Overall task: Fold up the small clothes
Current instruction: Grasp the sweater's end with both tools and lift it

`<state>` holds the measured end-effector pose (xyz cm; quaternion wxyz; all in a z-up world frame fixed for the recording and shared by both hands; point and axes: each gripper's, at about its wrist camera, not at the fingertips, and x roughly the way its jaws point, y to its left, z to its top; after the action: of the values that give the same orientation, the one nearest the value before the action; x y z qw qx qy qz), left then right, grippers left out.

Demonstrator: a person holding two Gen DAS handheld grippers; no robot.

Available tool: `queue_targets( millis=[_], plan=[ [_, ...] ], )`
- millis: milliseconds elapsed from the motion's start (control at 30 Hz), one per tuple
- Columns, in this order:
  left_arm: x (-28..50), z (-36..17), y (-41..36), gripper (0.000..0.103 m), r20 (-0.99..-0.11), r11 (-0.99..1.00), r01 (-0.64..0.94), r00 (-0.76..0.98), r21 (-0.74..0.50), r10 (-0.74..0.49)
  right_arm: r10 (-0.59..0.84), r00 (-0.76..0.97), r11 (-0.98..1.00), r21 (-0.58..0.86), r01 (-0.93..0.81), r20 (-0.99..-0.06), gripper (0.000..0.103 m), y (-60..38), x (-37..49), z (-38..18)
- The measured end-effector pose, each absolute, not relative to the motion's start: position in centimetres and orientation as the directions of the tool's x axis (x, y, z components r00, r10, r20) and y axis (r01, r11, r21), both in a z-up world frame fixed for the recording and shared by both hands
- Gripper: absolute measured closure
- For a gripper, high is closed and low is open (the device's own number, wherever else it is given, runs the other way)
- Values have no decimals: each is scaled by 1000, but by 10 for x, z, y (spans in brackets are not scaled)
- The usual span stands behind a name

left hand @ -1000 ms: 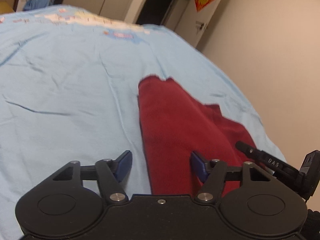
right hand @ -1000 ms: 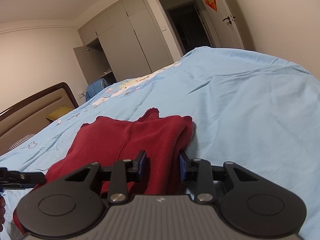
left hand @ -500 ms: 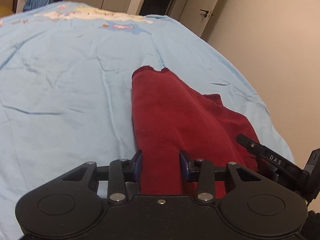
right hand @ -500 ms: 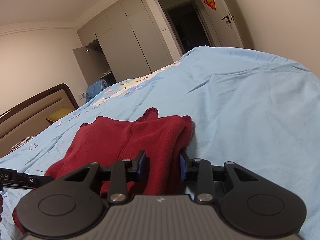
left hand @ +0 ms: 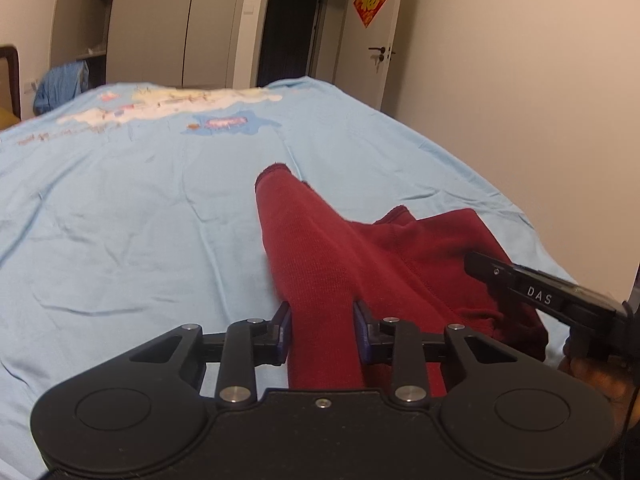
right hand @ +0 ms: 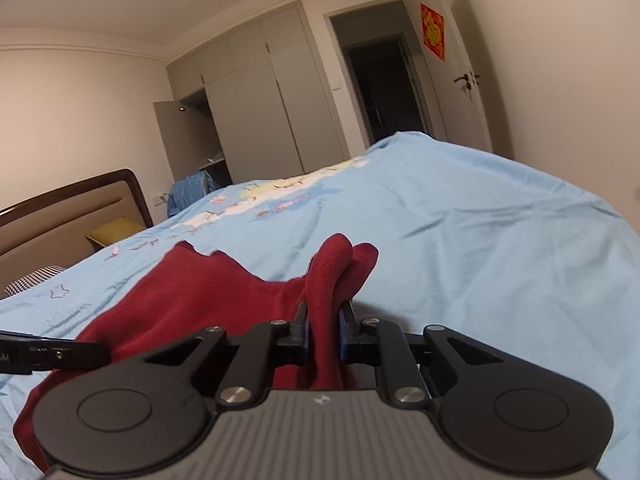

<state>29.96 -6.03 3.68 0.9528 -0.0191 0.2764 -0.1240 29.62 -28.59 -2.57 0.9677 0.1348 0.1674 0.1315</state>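
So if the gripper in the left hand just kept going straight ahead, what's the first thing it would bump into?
Nothing new: the left gripper is already shut on the red garment, whose lifted fold runs straight ahead. Beyond its far end lies the blue bedsheet, probably next, though depth is hard to judge.

Red knit garment, one piece, dark crimson, fine ribbed weave with a stitched seam along one panel. Lies on a light blue bedsheet, near its edge. Partly gathered: one end is bunched into a raised, tube-like fold running away from the left wrist camera; from the right wrist view a second bunched ridge stands up beside a flatter spread panel with a wavy far hem.
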Motion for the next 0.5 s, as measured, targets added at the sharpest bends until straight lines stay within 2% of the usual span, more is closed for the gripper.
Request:
queue_targets(
  millis=[267,500],
  plan=[
    [291,66,-11,70,-470,990,139,874,4,-121,399,885,897,302,-323,-239,88,-226,321,0],
    [295,66,44,70,-459,993,43,888,111,13,480,834,863,320,-392,-271,88,-153,367,-6]
  ],
)
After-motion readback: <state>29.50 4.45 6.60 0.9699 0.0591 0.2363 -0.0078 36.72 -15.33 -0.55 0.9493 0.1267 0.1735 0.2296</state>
